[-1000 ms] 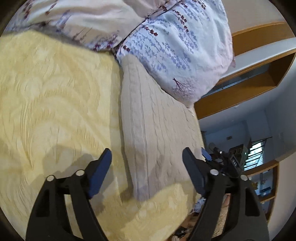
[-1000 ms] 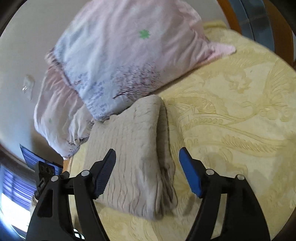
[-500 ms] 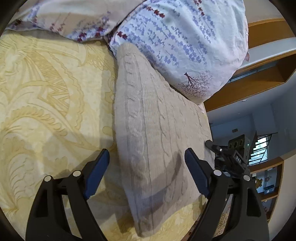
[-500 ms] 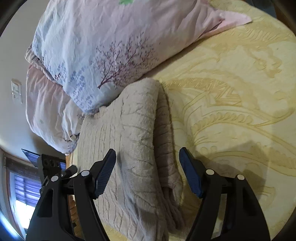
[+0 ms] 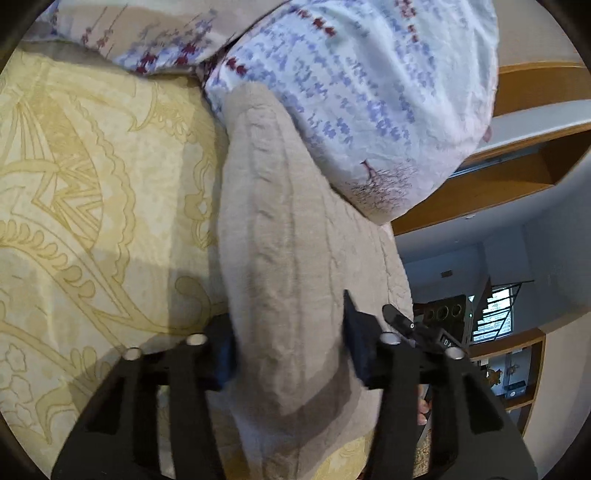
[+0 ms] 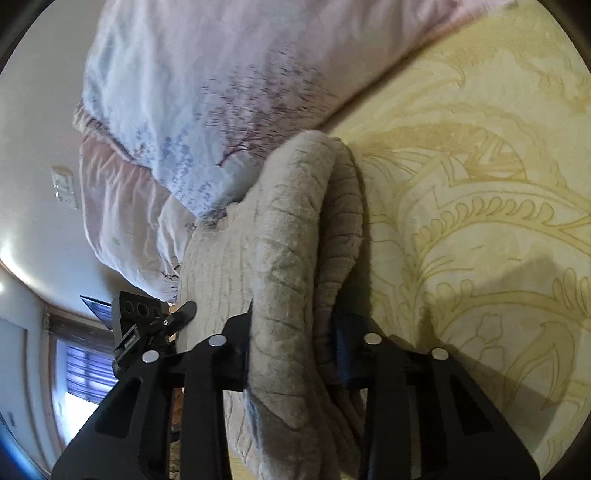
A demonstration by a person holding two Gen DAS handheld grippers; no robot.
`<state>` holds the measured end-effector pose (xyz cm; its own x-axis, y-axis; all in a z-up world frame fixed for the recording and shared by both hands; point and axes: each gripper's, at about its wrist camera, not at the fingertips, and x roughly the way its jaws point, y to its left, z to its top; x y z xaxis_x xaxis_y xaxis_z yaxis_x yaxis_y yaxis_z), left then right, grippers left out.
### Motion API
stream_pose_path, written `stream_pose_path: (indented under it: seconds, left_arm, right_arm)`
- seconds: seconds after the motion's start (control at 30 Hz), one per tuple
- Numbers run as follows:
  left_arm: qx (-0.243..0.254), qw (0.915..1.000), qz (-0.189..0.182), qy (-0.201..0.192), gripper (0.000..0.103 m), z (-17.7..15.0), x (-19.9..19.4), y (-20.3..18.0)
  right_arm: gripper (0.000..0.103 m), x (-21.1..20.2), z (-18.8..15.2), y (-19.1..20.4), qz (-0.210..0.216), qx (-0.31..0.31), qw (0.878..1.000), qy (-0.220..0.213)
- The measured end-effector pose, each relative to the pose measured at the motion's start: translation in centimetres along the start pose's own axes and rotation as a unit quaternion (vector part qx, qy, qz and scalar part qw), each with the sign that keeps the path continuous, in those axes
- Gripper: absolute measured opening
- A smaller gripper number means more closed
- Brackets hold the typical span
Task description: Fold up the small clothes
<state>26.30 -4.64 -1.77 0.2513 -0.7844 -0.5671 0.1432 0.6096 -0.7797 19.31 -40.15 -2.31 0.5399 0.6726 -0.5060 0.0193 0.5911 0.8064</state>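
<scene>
Both hand-held grippers, left (image 5: 288,354) and right (image 6: 291,350), apparently clamp folded sweater (image 5: 280,236)

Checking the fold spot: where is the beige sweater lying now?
In both wrist views the beige sweater lies folded on the yellow bedspread, its far end against the floral pillow.

quick count - one beige knit sweater (image 5: 288,258), two floral pillows (image 5: 369,103) (image 5: 147,33), one yellow patterned bedspread (image 5: 92,184), and two black grippers (image 5: 288,350) (image 6: 291,350) - that's the lot.
</scene>
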Motion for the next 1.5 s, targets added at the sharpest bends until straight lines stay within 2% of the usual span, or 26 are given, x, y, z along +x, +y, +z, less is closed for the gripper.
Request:
stream_pose_path:
  seconds: [0.13,0.27,0.53,0.6,0.67,0.7,0.73,0.77,0.83,0.9,1.0,1.1,1.23,1.27,1.3,1.33,1.43,1.5]
  left_arm:
    - [0.021,0.9997,-0.006,-0.006,0.039,-0.3,-1.6,-1.1]
    - [0.041,0.9991,-0.004,-0.014,0.038,-0.9,-4.3,-1.4]
    - [0.044,0.9962,0.032,-0.068,0.039,-0.4,-13.0,1.4]
    - [0.033,0.9955,0.047,-0.075,0.041,0.2,-13.8,3.2]
    - [-0.01,0.9948,0.078,-0.066,0.043,0.9,-13.0,6.4]
    - [-0.029,0.9937,0.091,-0.059,0.045,1.1,-12.4,7.5]
    - [-0.043,0.9938,0.082,-0.061,0.05,1.1,-12.1,8.5]
    - [-0.05,0.9942,0.063,-0.071,0.05,1.1,-12.1,9.0]
    - [-0.048,0.9943,0.067,-0.068,0.052,1.1,-12.2,8.7]
    - [-0.04,0.9936,0.078,-0.072,0.052,0.9,-12.9,8.3]
    - [-0.014,0.9902,0.1,-0.097,0.053,0.1,-14.6,7.1]
    - [0.039,0.9825,0.116,-0.141,0.057,-1.2,-16.4,4.3]
    - [0.113,0.9747,0.125,-0.147,0.067,-3.0,-16.2,0.8]
    - [0.131,0.9729,0.13,-0.139,0.068,-3.4,-15.6,-0.2]
    - [0.14,0.9729,0.13,-0.131,0.068,-3.6,-15.0,-0.8]
    - [0.144,0.9734,0.128,-0.124,0.068,-3.6,-14.5,-1.2]
    - [0.149,0.9743,0.13,-0.108,0.069,-4.2,-13.5,-1.3]
    - [0.153,0.9734,0.134,-0.106,0.069,-4.4,-13.1,-1.2]
  right_arm:
    - [0.031,-1.0,-0.8,3.0,0.01,-0.033,0.999,-0.022]
    - [0.031,-0.8,-1.8,6.6,0.009,-0.077,0.997,-0.02]
    - [0.03,4.1,-3.5,12.7,0.03,-0.162,0.986,-0.017]
    - [0.03,5.7,-3.9,13.1,0.017,-0.172,0.985,-0.023]
    - [0.031,8.6,-4.1,12.3,-0.03,-0.166,0.986,-0.004]
    - [0.034,9.5,-4.2,11.7,-0.051,-0.158,0.986,0.004]
    - [0.038,10.4,-4.3,10.8,-0.067,-0.144,0.987,0.005]
    - [0.038,10.4,-4.2,10.3,-0.056,-0.132,0.99,0.002]
    - [0.04,9.9,-3.9,10.1,-0.051,-0.122,0.991,0.01]
    - [0.042,9.1,-3.6,10.1,-0.052,-0.117,0.992,0.009]
    - [0.043,7.2,-3.1,10.4,-0.051,-0.119,0.991,-0.016]
    - [0.043,6.2,-2.1,10.1,-0.049,-0.109,0.992,-0.033]
    - [0.042,7.4,-1.3,10.3,-0.047,-0.106,0.993,-0.032]
    - [0.04,7.9,-1.2,10.5,-0.052,-0.109,0.992,-0.031]
    - [0.021,8.4,-1.2,10.7,-0.05,-0.113,0.992,-0.029]
    - [0.013,9.0,-1.3,11.2,-0.049,-0.125,0.991,-0.023]
    - [0.009,8.1,-1.8,12.2,-0.066,-0.162,0.983,-0.06]
    - [0.008,7.8,-1.2,11.8,-0.099,-0.158,0.979,-0.078]
